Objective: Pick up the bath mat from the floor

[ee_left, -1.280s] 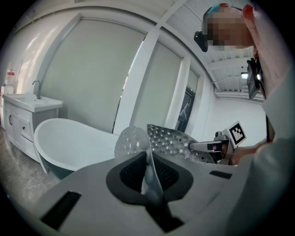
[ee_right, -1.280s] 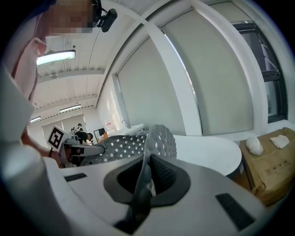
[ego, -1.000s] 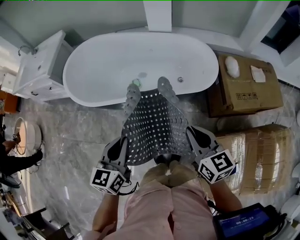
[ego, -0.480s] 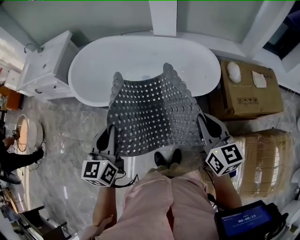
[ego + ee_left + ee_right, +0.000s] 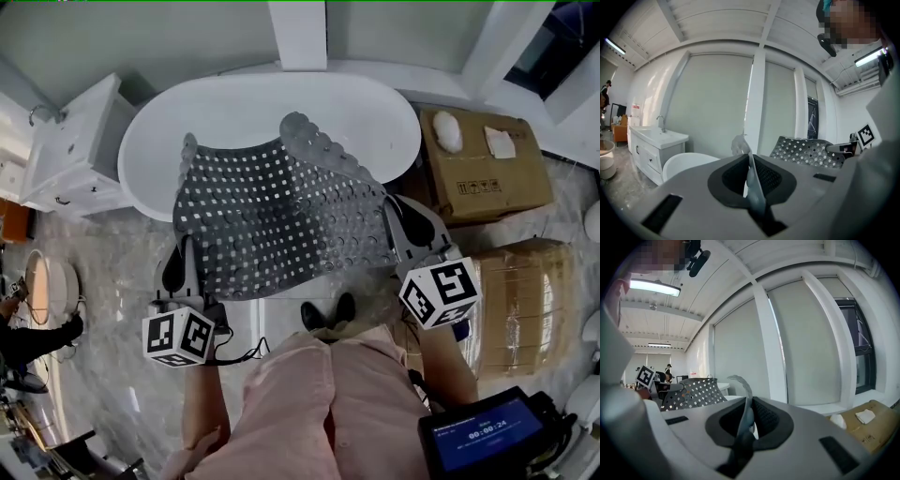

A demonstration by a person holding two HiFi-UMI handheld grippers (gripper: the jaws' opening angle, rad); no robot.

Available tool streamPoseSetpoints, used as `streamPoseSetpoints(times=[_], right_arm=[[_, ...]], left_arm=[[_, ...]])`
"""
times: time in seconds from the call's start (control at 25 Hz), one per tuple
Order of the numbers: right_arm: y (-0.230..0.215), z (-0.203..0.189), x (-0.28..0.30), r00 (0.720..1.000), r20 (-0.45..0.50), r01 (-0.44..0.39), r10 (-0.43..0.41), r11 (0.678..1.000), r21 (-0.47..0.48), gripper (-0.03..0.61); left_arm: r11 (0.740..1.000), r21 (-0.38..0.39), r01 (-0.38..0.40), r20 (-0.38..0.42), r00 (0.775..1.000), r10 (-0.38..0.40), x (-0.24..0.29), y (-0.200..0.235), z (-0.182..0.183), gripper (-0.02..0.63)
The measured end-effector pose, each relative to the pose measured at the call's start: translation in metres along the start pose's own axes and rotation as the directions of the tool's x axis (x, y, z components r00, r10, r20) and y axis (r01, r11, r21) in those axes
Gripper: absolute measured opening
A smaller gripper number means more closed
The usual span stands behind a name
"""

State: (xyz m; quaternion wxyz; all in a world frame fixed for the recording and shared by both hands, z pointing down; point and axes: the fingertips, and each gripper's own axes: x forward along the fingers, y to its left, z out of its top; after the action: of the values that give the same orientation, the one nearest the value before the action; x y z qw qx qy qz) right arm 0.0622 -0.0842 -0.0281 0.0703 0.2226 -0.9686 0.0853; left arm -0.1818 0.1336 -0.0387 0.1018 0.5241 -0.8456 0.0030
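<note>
Bathroom, tub (image 5: 234, 117) upper centre. I hold the mat (image 5: 281, 216) mid-frame: left gripper (image 5: 184, 251), right gripper (image 5: 401, 223) each clamped on a near corner. Looks light, floppy; corners suit.

The grey perforated rubber bath mat (image 5: 281, 220) hung spread between the left claw (image 5: 185, 251) and the right claw (image 5: 401, 217), one edge nipped in each, above the marble floor (image 5: 112, 272) and before the white oval bathtub (image 5: 234, 108). A white vanity cabinet (image 5: 70, 150) stood left of the tub, and a brown cardboard box (image 5: 483, 169) stood to its right.
</note>
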Motion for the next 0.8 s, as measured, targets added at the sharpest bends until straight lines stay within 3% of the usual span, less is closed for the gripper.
streamPoseSetpoints(times=[0.8], right_arm=[[-0.008,0.012,-0.008,0.999,0.038,0.030,-0.029,0.999,-0.022,0.028]], left_arm=[[1.000,0.002,0.021,0.046,0.999,-0.021,0.007,-0.014,0.018,0.035]])
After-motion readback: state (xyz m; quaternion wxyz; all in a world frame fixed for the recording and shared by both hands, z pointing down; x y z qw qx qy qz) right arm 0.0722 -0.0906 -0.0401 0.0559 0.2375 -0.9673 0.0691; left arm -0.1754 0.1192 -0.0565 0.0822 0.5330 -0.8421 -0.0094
